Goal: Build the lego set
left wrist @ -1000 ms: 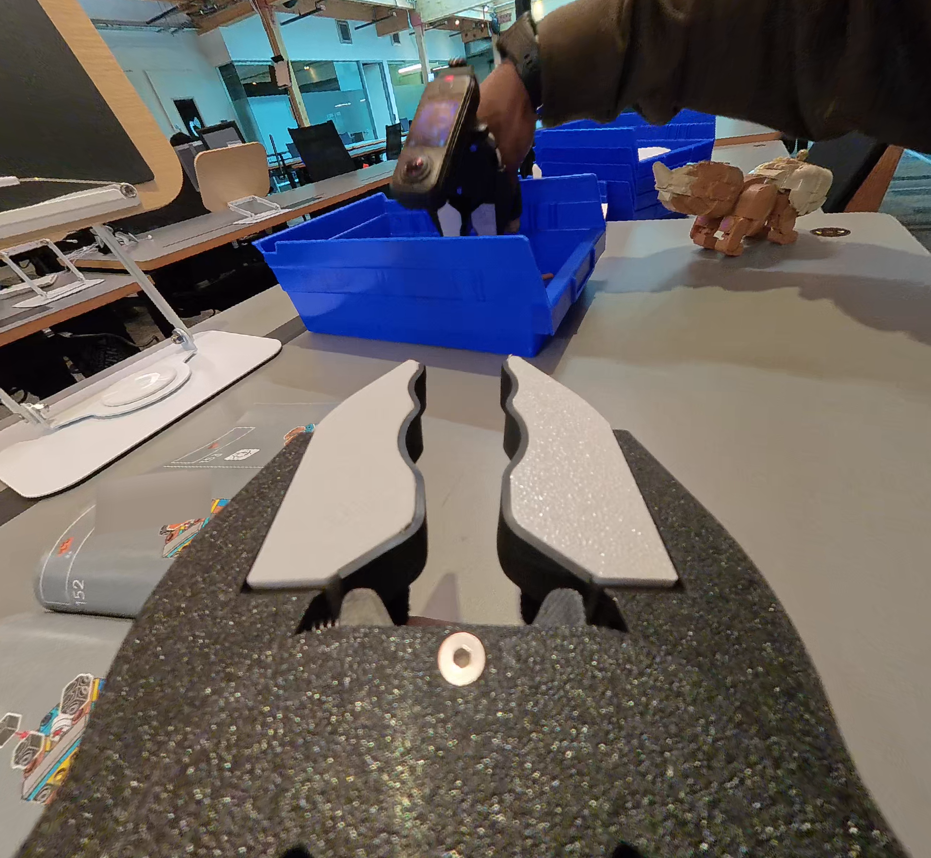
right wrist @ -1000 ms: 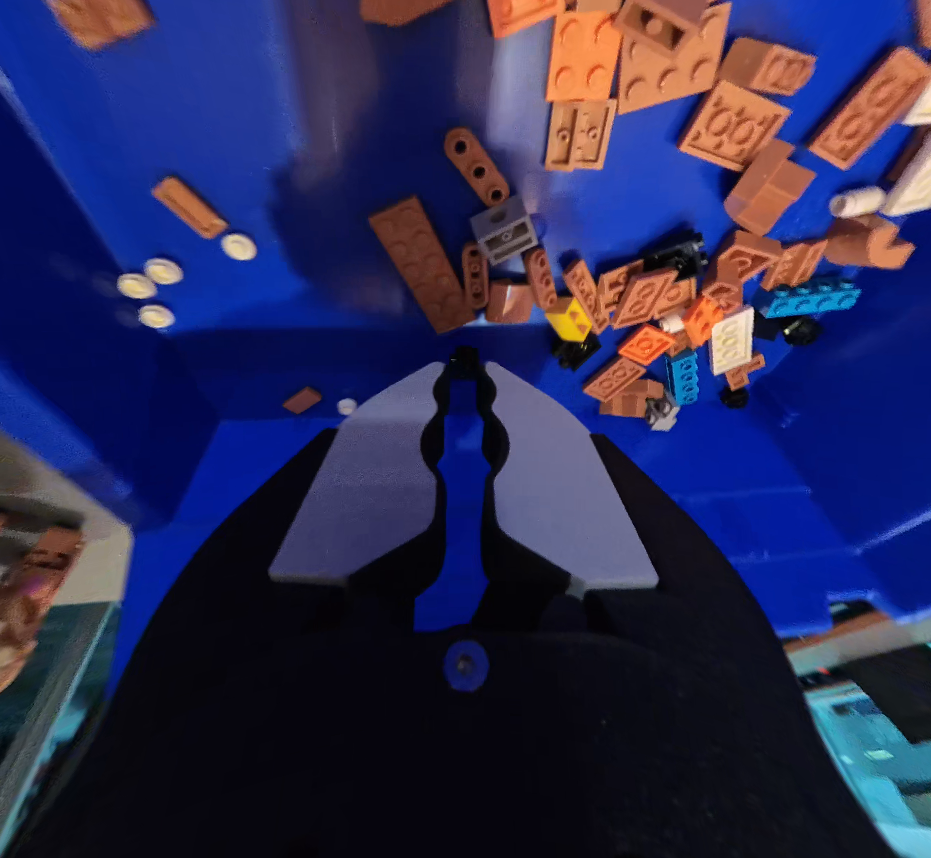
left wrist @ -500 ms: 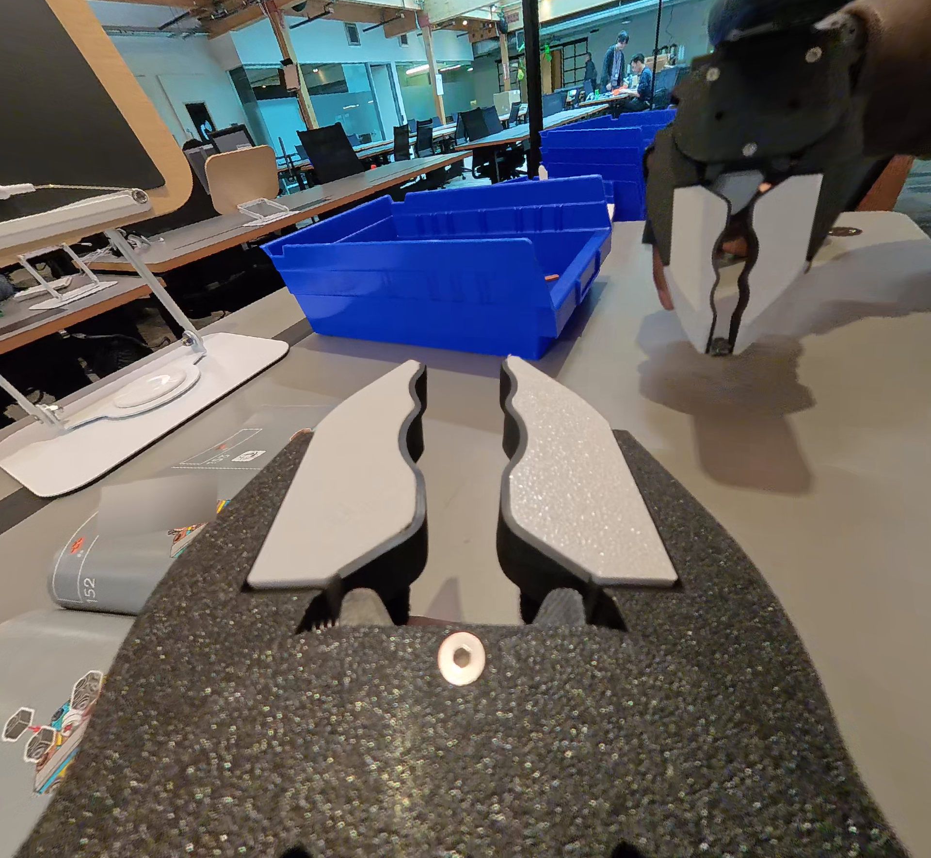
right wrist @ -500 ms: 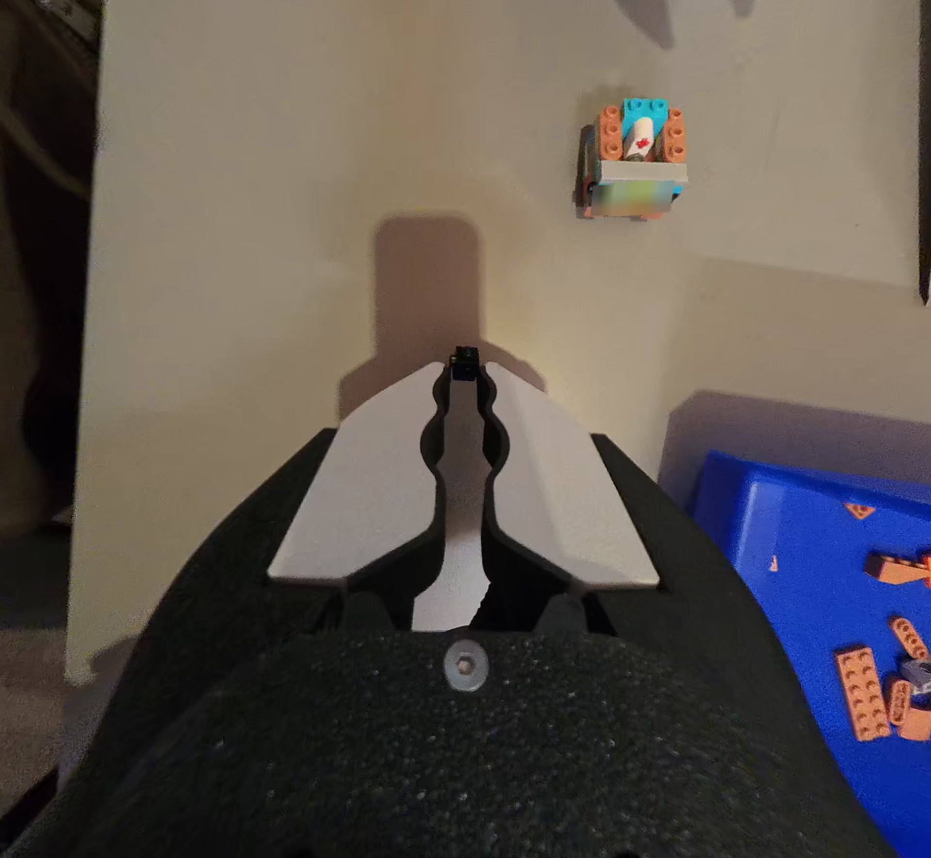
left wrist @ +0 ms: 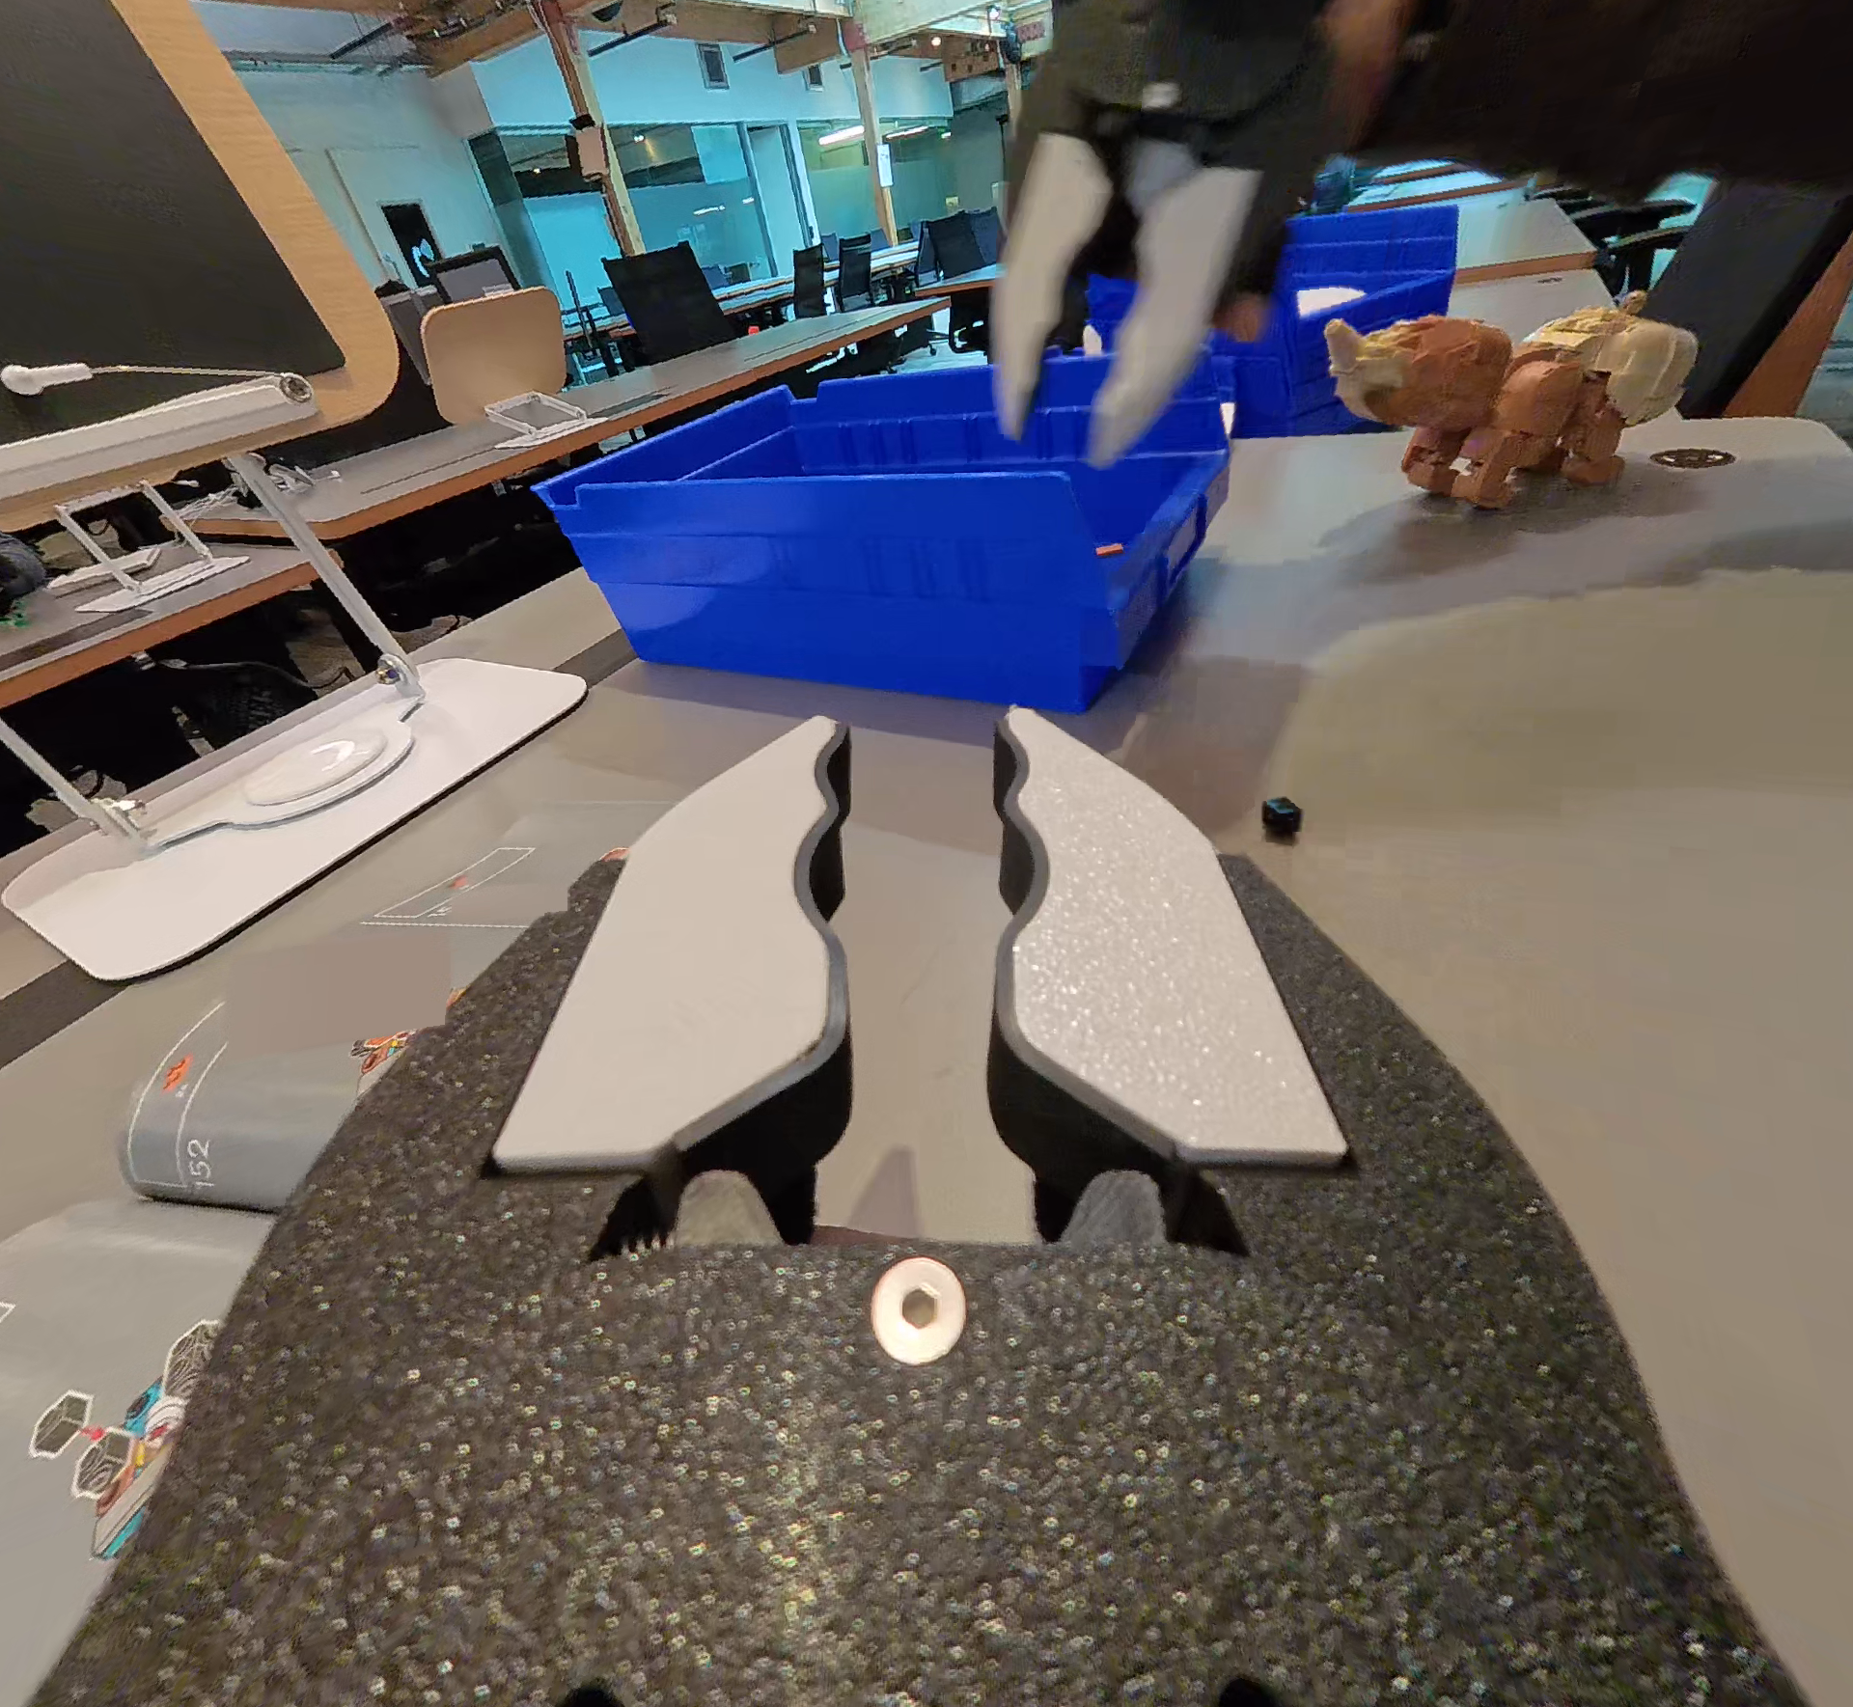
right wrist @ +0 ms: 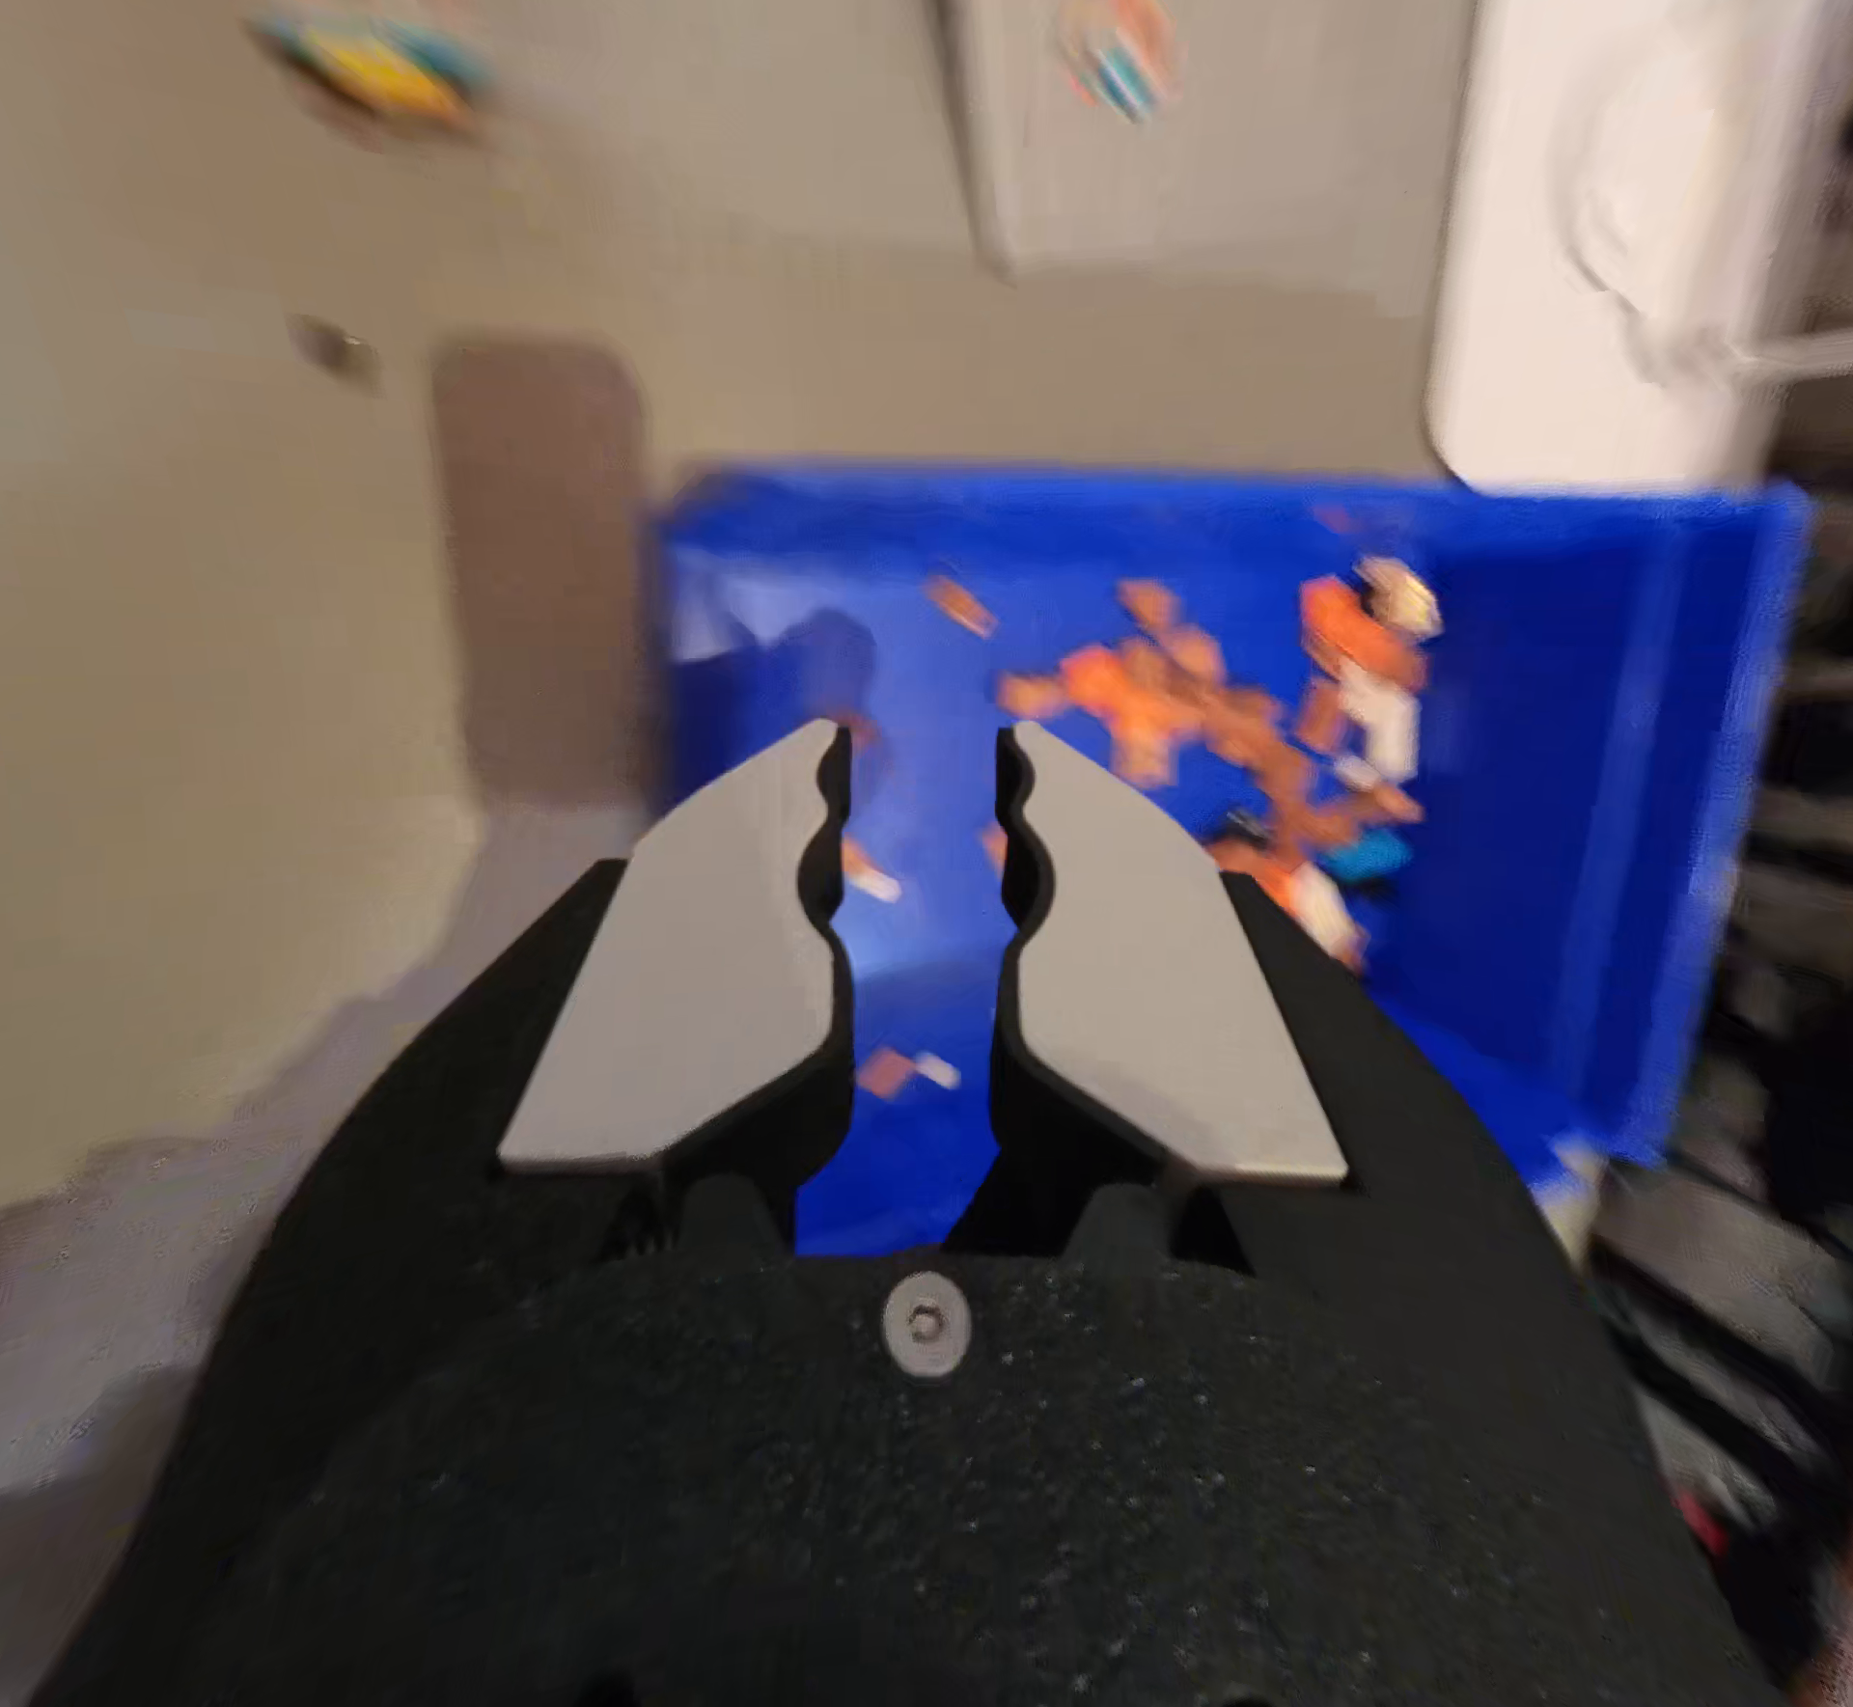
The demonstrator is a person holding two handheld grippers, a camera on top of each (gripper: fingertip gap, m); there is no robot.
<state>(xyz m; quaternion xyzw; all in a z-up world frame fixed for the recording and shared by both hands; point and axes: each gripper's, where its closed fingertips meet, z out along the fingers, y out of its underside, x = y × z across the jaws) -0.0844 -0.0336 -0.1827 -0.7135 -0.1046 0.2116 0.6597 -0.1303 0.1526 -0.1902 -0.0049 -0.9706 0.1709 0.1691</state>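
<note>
My left gripper (left wrist: 920, 737) is open and empty, low over the grey table. A small black piece (left wrist: 1280, 814) lies on the table just right of it. The blue bin (left wrist: 882, 596) stands ahead; in the blurred right wrist view it (right wrist: 1564, 757) holds several orange, white and blue bricks (right wrist: 1183, 716). My right gripper (right wrist: 922, 737) is open and empty, above the bin's near edge; it also shows in the left wrist view (left wrist: 1063, 436), over the bin. A small built block (right wrist: 371, 70) lies blurred on the table.
A brown and cream brick animal (left wrist: 1504, 401) stands at the back right of the table. A white stand base (left wrist: 291, 787) and an instruction booklet (left wrist: 221, 1148) lie at the left. More blue bins (left wrist: 1364, 315) stand behind. There is about 20 centimetres between the tips of the two grippers. My left tips are roughly 10 centimetres from the small built block (right wrist: 371, 70).
My right gripper has let go of the small black piece on the table, opened, and swung back over the blue bin. My left gripper has not moved.
</note>
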